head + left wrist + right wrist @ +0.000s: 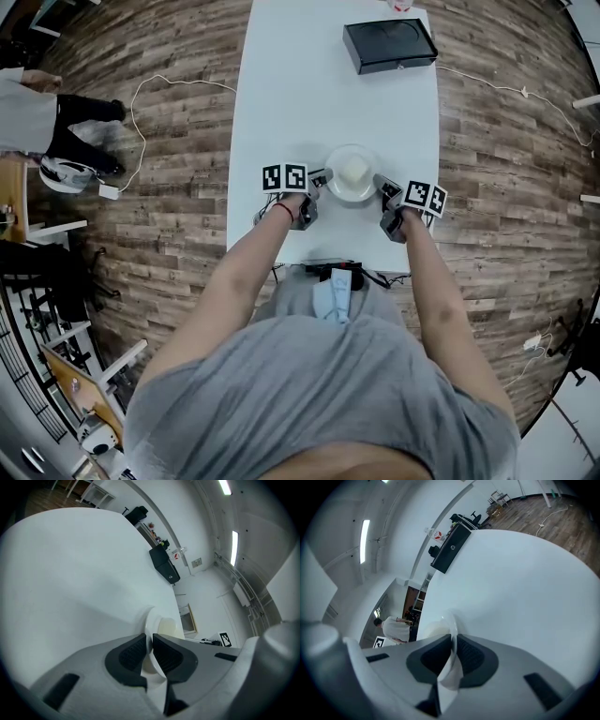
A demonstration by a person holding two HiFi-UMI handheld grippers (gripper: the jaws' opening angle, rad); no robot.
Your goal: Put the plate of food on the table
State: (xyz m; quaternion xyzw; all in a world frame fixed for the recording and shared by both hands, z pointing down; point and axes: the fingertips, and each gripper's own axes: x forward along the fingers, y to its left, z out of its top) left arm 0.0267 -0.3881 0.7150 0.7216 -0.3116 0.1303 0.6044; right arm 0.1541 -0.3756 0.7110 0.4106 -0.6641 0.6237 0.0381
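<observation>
The plate of food (352, 197) sits between both grippers. The left gripper (323, 176) pinches one side of its rim, and the right gripper (382, 187) clamps the opposite side. Beneath them spreads a white table (309, 84), with a black box (389, 44) well beyond and wood floor (169, 141) around it.

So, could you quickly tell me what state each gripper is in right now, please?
Left gripper: shut on the plate, at its left rim.
Right gripper: shut on the plate, at its right rim.
</observation>
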